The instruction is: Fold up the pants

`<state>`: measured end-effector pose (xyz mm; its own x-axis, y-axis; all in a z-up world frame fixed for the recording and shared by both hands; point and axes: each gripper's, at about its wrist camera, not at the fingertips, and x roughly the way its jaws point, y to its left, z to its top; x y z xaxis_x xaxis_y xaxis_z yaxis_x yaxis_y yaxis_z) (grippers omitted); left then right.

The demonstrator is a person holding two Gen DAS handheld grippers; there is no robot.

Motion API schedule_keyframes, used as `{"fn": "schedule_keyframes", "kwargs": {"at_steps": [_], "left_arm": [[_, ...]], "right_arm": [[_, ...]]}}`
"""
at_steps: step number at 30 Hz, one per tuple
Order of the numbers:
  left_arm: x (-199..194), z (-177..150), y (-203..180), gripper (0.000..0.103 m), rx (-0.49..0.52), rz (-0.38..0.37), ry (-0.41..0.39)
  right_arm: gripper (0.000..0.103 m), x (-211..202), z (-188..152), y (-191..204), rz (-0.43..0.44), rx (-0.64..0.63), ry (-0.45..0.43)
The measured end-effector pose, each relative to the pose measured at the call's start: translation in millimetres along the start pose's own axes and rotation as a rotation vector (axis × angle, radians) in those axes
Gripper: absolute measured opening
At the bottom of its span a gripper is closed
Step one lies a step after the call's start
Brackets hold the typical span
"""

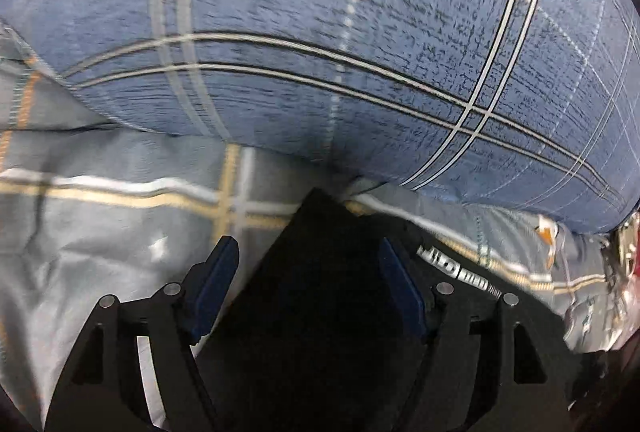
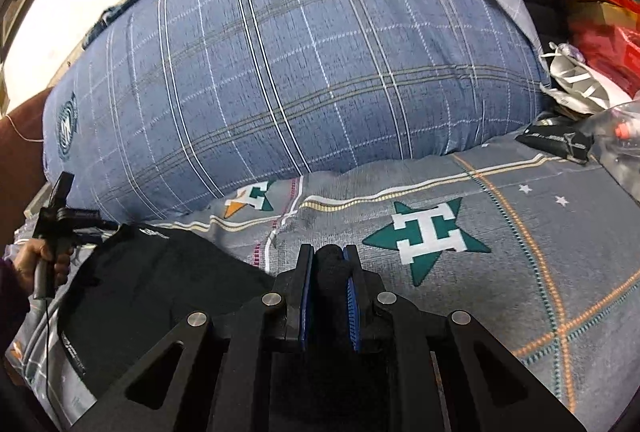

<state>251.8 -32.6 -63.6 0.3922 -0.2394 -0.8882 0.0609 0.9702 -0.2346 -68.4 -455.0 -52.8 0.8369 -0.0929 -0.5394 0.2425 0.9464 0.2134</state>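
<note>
The black pants (image 2: 160, 284) lie on a grey patterned bed sheet (image 2: 500, 272), stretched from lower left toward the centre of the right wrist view. My right gripper (image 2: 329, 264) is shut on a bunched fold of the pants. In the left wrist view, my left gripper (image 1: 308, 256) is open, its blue pads (image 1: 218, 280) wide apart, with a corner of the black pants (image 1: 316, 272) lying between them, not pinched. The left gripper also shows in the right wrist view (image 2: 60, 208), held in a hand at the far left by the pants' edge.
A big blue plaid pillow (image 2: 300, 72) fills the back of the bed, right behind the pants; it also fills the left wrist view (image 1: 320, 32). Red bags, white packaging and black items (image 2: 592, 52) pile up at the right. A white wall lies behind.
</note>
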Motion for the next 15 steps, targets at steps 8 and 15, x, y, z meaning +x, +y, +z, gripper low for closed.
{"fn": "schedule_keyframes", "kwargs": {"at_steps": [8,15], "left_arm": [[6,-8,-22,0.016,0.154,-0.055,-0.012],[-69,-29,-22,0.008,0.24,-0.225,-0.174]], "right_arm": [[0.014,22,3,8,-0.022,0.009,0.026],[0.014,6,7,6,-0.016,0.029,-0.031]]}}
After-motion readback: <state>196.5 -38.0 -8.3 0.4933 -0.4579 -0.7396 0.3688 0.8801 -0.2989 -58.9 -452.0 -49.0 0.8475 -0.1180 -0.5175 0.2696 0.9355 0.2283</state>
